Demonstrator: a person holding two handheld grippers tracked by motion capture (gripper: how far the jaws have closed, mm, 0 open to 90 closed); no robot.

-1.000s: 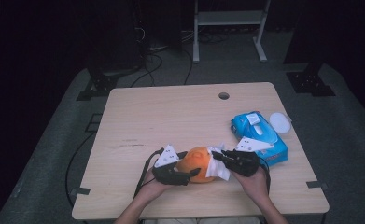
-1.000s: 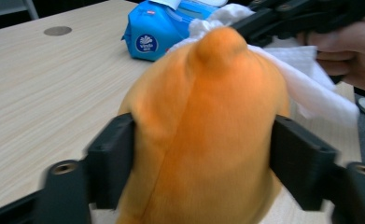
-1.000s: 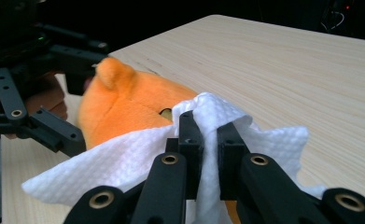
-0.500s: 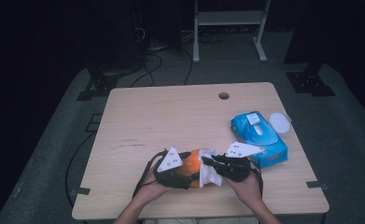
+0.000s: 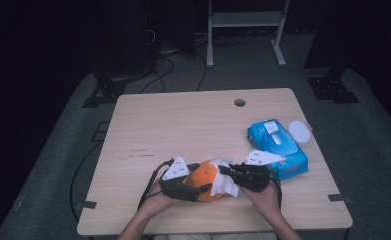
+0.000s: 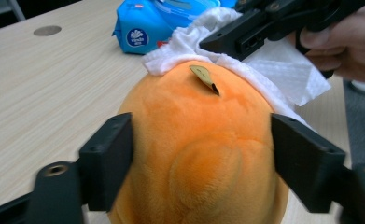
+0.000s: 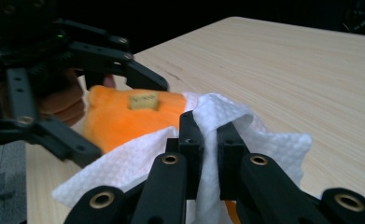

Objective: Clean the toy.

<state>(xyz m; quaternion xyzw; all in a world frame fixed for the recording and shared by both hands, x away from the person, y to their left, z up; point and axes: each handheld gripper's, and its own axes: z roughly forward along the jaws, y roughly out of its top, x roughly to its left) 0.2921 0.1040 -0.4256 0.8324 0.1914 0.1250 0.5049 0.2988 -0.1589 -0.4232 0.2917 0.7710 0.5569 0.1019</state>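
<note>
An orange plush toy lies near the table's front edge. My left gripper is shut on it, one jaw pressing each side of the toy. My right gripper comes in from the right, shut on a white paper wipe. In the right gripper view the jaws pinch a fold of the wipe, which lies against the toy. In the left gripper view the wipe drapes over the toy's far side, with the right gripper above it.
A blue pack of wipes lies to the right of my right hand, with a white round lid beside it at the table's right edge. A cable hole sits at the back of the table.
My right gripper and the wipe have shifted a little to the left against the toy. The left gripper keeps its hold in the same spot.
</note>
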